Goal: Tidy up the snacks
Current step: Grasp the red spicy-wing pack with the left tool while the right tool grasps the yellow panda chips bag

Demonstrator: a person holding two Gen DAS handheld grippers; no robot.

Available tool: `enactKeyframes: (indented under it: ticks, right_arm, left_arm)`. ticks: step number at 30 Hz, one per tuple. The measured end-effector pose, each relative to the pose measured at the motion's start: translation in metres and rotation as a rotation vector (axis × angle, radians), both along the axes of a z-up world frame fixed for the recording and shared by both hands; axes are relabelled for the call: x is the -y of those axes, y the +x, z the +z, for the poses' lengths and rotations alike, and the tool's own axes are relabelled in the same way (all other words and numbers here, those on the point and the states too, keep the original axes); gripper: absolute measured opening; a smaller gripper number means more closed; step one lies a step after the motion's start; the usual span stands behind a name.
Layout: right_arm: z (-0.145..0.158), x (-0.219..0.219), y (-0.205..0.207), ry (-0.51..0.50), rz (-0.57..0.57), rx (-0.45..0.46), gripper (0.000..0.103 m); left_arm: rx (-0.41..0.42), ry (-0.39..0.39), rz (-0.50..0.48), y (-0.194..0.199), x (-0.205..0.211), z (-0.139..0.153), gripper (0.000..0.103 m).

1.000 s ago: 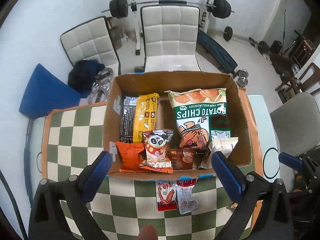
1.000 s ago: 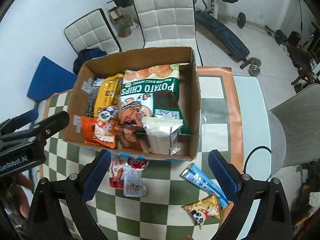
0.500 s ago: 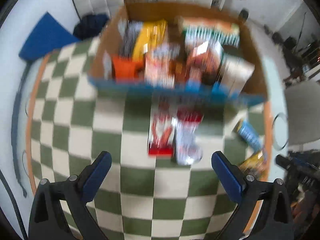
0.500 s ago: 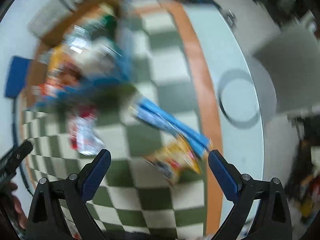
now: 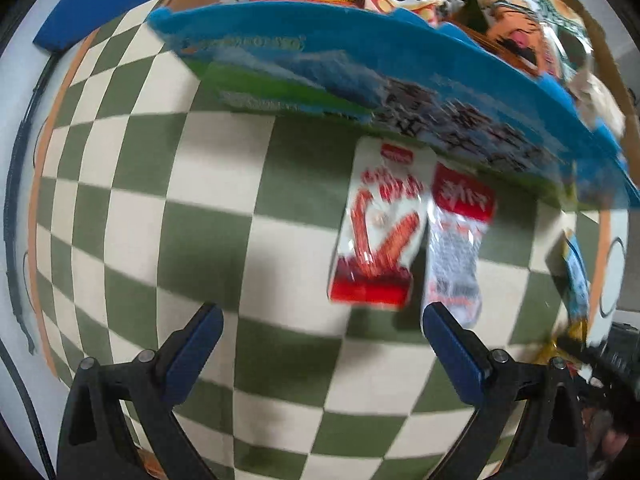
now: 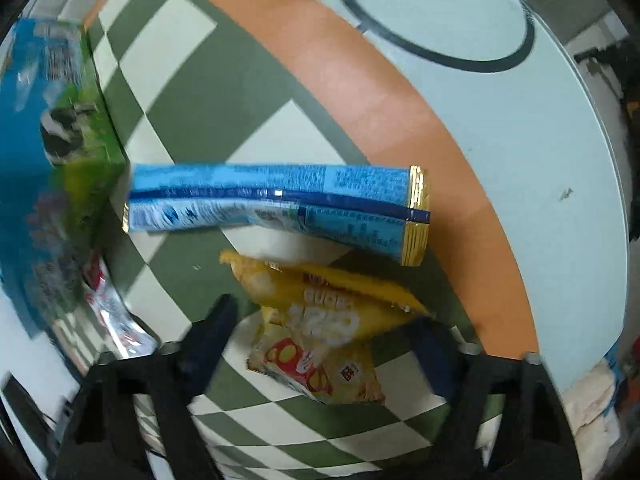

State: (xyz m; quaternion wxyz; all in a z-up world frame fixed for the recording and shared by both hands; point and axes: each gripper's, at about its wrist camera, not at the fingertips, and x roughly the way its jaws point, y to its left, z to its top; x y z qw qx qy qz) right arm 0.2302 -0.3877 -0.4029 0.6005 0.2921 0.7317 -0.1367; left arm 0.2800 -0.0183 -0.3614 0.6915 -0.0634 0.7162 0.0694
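comparing with a second ago: both tools have come down close to the tabletop [image 5: 224, 216], and the chairs and weight bench that filled the upper part of both views are out of sight.

my left tool [image 5: 320, 344] stands wide with nothing between its pads, over the green-and-cream checked cloth. the red-and-white stick snack pack [image 5: 376, 240] and the red-topped clear pack [image 5: 456, 248] lie flat side by side just ahead of it, touching the printed blue wall of the cardboard box [image 5: 360, 60]. the right blue pad [image 5: 452, 352] sits just beside the clear pack's near end; contact cannot be confirmed. the box holds other snacks, including a potato chips bag [image 5: 528, 28].

my right tool [image 6: 320, 328] has just been narrowing. the yellow snack bag [image 6: 320, 328] lies between its pads, and the pads do not yet press it. the long blue wrapper [image 6: 276, 204] lies just beyond the bag, crossing the cloth's orange border [image 6: 360, 92]. past the border is pale blue tabletop with a dark ring [image 6: 436, 12].
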Motion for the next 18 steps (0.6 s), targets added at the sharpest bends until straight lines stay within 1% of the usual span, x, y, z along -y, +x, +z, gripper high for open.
enactKeyframes:
  ticks: [5, 10, 11, 14, 16, 17, 18]
  right_arm:
    - [0.004, -0.013, 0.002, -0.026, 0.099, -0.001, 0.059]
    - [0.008, -0.028, 0.002, -0.062, 0.166, -0.006, 0.058]
    - [0.008, -0.032, 0.002, -0.065, 0.178, -0.006, 0.058]
    - [0.008, -0.046, 0.004, -0.068, 0.216, -0.011, 0.058]
    - [0.007, -0.057, 0.006, -0.066, 0.239, -0.012, 0.057]
    - [0.005, -0.058, 0.007, -0.066, 0.247, -0.010, 0.055]
    - [0.005, -0.062, 0.007, -0.067, 0.256, -0.009, 0.055]
  left_arm:
    - [-0.017, 0.021, -0.056, 0.025, 0.010, -0.021, 0.102]
    - [-0.021, 0.052, -0.104, 0.039, 0.023, -0.035, 0.102]
    - [-0.021, 0.061, -0.114, 0.041, 0.026, -0.038, 0.101]
    - [0.003, 0.036, -0.113, 0.046, 0.026, -0.039, 0.087]
    - [0.012, 0.006, -0.115, 0.045, 0.027, -0.037, 0.072]
    - [0.024, -0.020, -0.130, 0.043, 0.030, -0.034, 0.055]
    - [0.032, -0.005, -0.149, 0.041, 0.034, -0.030, 0.050]
